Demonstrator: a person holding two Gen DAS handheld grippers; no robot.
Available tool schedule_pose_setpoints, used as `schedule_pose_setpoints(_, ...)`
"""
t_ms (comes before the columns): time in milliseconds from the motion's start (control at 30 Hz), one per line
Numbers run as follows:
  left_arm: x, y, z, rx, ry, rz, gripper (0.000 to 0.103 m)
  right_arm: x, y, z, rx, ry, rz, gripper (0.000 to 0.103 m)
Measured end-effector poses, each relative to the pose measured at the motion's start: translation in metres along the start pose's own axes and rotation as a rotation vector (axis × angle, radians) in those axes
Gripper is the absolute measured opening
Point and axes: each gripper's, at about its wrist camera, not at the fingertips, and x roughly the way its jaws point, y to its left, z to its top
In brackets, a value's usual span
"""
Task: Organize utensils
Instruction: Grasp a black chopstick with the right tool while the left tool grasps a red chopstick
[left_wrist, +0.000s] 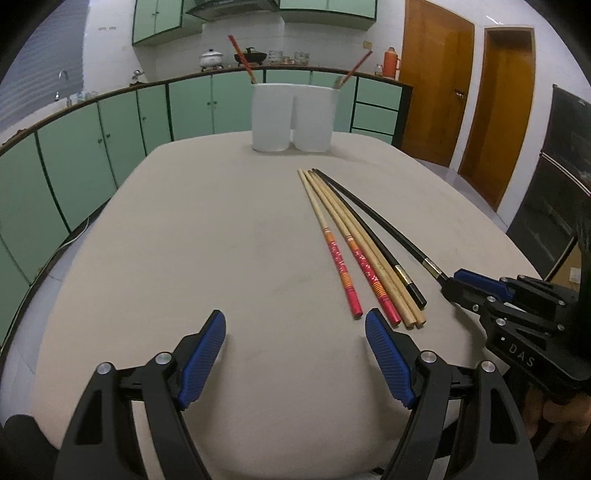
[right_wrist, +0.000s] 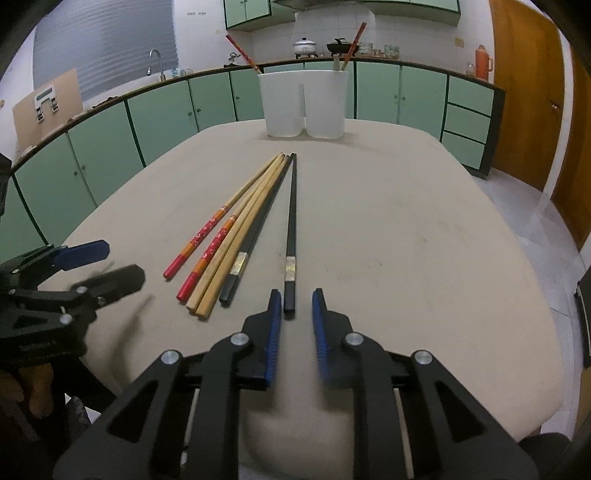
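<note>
**Right gripper straddles a black chopstick's end; left gripper wide over bare cloth**

Lying in a loose fan on the beige cloth-covered table (right_wrist: 406, 221) are six chopsticks: two pale wooden chopsticks with red patterned handles (left_wrist: 334, 251), two plain light-wood chopsticks (left_wrist: 373, 258), and two black lacquered chopsticks with a metallic band (right_wrist: 291, 221). Their thin tips gather toward the middle of the table, pointing at the white two-compartment plastic utensil holder (left_wrist: 293, 118) in the upper centre of the left wrist view. One red-handled chopstick (left_wrist: 240, 55) leans out of each compartment.

In the right wrist view the right gripper (right_wrist: 295, 306) sits at lower centre, its blue ribbed pads narrowed to a small gap. The butt end of the black chopstick lying apart from the others is just between the pad tips; the pads do not visibly press on it, and it lies flat on the cloth.

In the left wrist view the left gripper (left_wrist: 295, 325) fills the lower frame, jaws spread wide with only bare cloth between them. Its right pad tip is just beside the butt ends of the red-handled sticks, holding nothing.
</note>
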Motion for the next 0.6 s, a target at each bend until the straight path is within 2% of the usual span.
schedule_pose_setpoints(267, 0.017, -0.013, 0.002, 0.02, 0.0, 0.018, 0.074, 0.001, -0.008, -0.001, 0.018, -0.025, -0.045, 0.008)
schedule_pose_setpoints(367, 0.019, -0.015, 0.004, 0.026, -0.022, 0.046, 0.053, -0.001, -0.012, -0.002, 0.048, -0.034, -0.078, 0.008)
schedule_pose_setpoints(433, 0.02, -0.013, 0.006, 0.017, -0.038, 0.058, 0.025, 0.0, -0.014, -0.003, 0.063, -0.037, -0.095, 0.008)
schedule_pose_setpoints(500, 0.02, -0.008, 0.008, -0.007, -0.045, 0.068, 0.01, 0.0, -0.017, -0.003, 0.081, -0.041, -0.113, 0.008)
schedule_pose_setpoints(600, 0.02, 0.001, 0.007, -0.046, -0.056, 0.101, 0.006, -0.001, -0.014, -0.005, 0.086, -0.046, -0.13, 0.008)
